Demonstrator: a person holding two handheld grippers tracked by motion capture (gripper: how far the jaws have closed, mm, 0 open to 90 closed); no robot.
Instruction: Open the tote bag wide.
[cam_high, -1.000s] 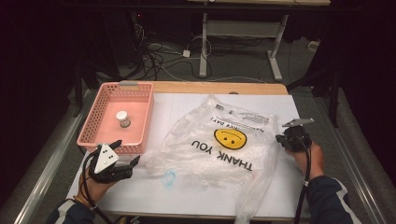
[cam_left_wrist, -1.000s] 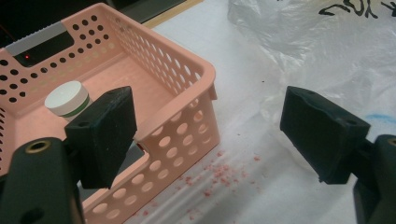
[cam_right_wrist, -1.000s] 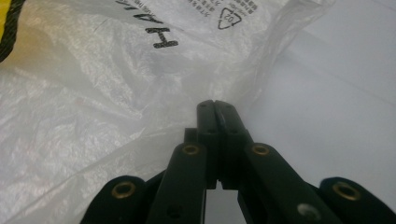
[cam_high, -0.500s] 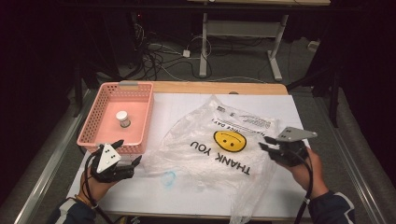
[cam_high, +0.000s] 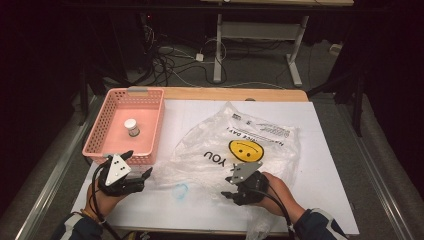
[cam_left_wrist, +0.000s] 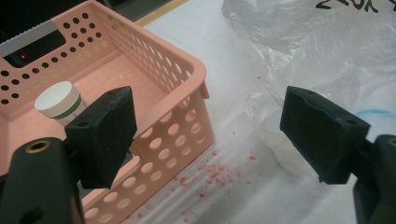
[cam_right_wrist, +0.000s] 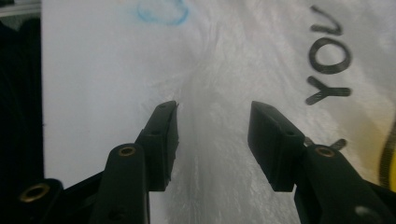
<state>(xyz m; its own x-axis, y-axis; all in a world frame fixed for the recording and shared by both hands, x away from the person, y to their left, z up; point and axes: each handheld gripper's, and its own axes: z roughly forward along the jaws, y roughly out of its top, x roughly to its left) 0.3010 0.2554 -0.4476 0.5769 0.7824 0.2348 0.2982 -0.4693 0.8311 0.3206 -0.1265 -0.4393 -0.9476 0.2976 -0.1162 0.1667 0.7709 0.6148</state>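
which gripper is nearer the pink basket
Left. The left gripper sits just at the basket near corner; the right gripper is across on the plastic bag.

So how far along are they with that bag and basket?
Early on, it seems. Done: nothing obvious; the small jar sits in the pink basket. In hand: the right gripper, open, is over the plastic bag. The left gripper is open too. Left: gripping the bag.

Dark room; cables (cam_high: 172, 62) tangle on the grey floor (cam_high: 250, 70) beneath a white-legged desk (cam_high: 218, 45) behind the tabletop (cam_high: 320, 150).
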